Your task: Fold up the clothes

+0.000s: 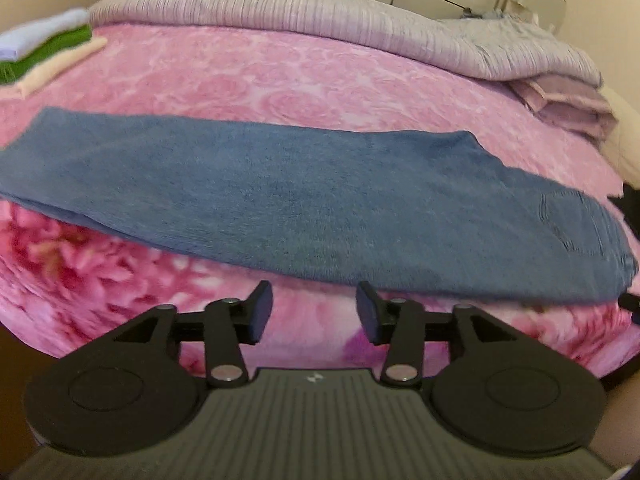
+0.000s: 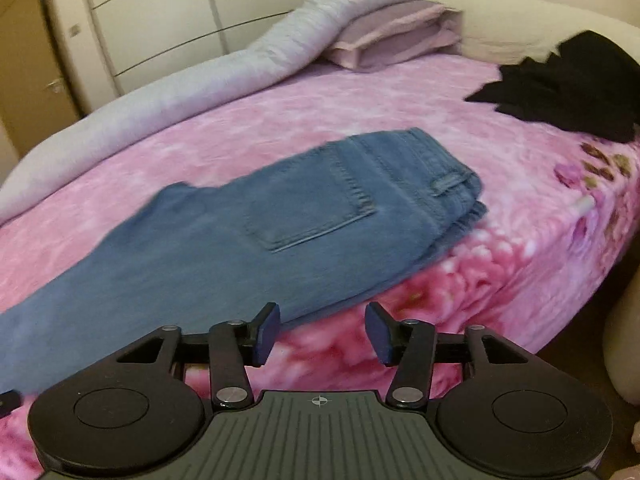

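Observation:
Blue jeans (image 1: 304, 204) lie folded lengthwise, leg on leg, across the pink floral bed cover (image 1: 248, 76). In the right wrist view the jeans (image 2: 224, 236) show the back pocket and the waistband at the right end. My left gripper (image 1: 314, 314) is open and empty, just short of the jeans' near edge around mid-leg. My right gripper (image 2: 322, 332) is open and empty, just short of the near edge by the seat. The far leg ends run out of the right wrist view.
A stack of folded clothes (image 1: 44, 52), white, green and peach, sits at the bed's far left. A rolled grey duvet (image 1: 320, 20) and pink pillows (image 2: 396, 36) line the far side. Black clothes (image 2: 568, 84) lie at the right. A wardrobe (image 2: 160, 20) stands behind.

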Available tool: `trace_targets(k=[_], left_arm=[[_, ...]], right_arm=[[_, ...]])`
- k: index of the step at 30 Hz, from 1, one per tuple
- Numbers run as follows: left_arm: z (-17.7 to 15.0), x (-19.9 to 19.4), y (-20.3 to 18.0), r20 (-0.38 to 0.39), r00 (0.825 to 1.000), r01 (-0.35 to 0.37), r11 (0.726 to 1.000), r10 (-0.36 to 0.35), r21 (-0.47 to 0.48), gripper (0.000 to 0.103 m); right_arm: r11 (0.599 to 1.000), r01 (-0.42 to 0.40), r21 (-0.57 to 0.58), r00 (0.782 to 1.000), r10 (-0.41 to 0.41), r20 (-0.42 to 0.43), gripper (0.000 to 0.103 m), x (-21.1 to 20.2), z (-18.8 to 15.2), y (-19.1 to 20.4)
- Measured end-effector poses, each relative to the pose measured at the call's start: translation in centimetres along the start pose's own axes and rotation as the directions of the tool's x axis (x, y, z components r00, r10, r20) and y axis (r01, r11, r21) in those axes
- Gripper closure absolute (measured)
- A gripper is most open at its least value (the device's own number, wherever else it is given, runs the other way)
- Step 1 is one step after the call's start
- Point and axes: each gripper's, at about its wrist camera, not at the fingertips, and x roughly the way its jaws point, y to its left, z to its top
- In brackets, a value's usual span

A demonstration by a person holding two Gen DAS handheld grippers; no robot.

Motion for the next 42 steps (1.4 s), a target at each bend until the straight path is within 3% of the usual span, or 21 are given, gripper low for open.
trace_targets(k=[10, 23, 42], left_arm=[[-1.7, -3.4, -0.6, 0.032, 0.999, -0.013, 0.999, 0.012, 0.035, 0.054], [-2.7, -7.7, -1.8, 0.109, 0.994, -0.036, 0.997, 0.028, 0.069, 0.049], [-3.5, -10.4, -0.6, 0.173, 0.980, -0.116, 0.989, 0.099, 0.087, 0.046]], right_arm=[[0.991, 0.073, -0.113, 0.997, -0.074, -0.002, 0.049, -2.5, -2.4, 1.9], [0.990, 0.048, -0.131, 0.994, -0.035, 0.101, 0.049, -7.3, -3.1, 1.5], [0.990, -0.015, -0.142, 0.993, 0.031, 0.111, 0.049, -8.9, -3.7, 2.4]])
